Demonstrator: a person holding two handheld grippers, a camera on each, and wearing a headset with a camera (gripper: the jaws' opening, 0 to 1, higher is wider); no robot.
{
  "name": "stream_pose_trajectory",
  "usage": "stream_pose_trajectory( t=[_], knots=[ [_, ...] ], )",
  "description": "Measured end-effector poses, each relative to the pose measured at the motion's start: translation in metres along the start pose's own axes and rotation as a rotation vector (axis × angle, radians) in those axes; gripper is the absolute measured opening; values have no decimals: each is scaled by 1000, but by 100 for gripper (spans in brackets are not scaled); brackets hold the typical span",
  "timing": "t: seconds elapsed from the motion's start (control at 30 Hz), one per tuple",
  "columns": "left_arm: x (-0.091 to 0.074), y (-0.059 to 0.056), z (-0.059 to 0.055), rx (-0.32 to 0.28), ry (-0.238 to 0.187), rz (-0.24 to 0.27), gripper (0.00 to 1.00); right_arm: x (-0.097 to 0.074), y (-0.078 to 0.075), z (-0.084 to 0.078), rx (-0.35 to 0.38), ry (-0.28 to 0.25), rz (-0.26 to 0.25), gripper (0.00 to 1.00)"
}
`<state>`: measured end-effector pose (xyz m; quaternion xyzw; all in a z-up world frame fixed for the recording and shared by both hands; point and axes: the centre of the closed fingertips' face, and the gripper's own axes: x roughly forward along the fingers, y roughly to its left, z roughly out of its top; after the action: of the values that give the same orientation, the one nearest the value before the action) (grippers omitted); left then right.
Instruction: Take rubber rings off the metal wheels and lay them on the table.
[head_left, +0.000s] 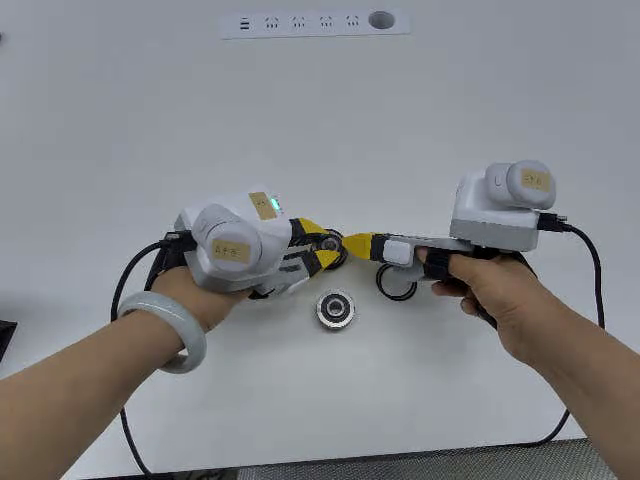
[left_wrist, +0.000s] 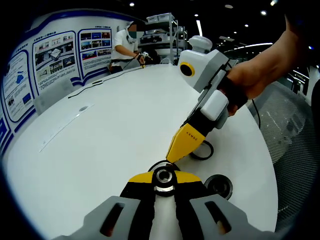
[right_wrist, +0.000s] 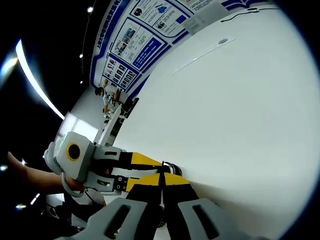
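The worktop (head_left: 150, 120) is a plain white surface. A white power strip (head_left: 315, 22) lies along its far edge. The left gripper view shows the room beyond: blue-framed wall panels (left_wrist: 55, 55) at the far left, ceiling lights, and a person (left_wrist: 125, 42) at the far end.

The left tool (head_left: 322, 245) enters from the left. Its yellow jaws are clenched on a metal wheel (left_wrist: 164, 176), one jaw on each side of the wheel.

The right tool (head_left: 356, 243) enters from the right. Its jaws are pressed together, with the tips at the right rim of the held wheel (it cannot be told whether any rubber is pinched between them).

A second metal wheel (head_left: 335, 309) lies flat on the worktop, just on the near side of the two tool tips and apart from both.

A loose black rubber ring (head_left: 396, 283) lies flat on the worktop under the body of the right tool. It is just right of the second metal wheel.
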<state>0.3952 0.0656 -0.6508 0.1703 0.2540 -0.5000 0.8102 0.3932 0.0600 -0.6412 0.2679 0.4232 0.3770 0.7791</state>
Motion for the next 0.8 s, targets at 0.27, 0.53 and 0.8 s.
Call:
stream_pose_trajectory(
  t=[0.27,0.53,0.8],
  knots=[
    [-10,1,6,8,-28,5,19,0,-2,1,0,-2,-6,2],
    [-24,11,-10,-14,-5,33,26,0,2,2,1,-2,5,2],
    [-34,13,-20,-34,6,48,29,0,14,6,2,-17,33,2]
  ],
)
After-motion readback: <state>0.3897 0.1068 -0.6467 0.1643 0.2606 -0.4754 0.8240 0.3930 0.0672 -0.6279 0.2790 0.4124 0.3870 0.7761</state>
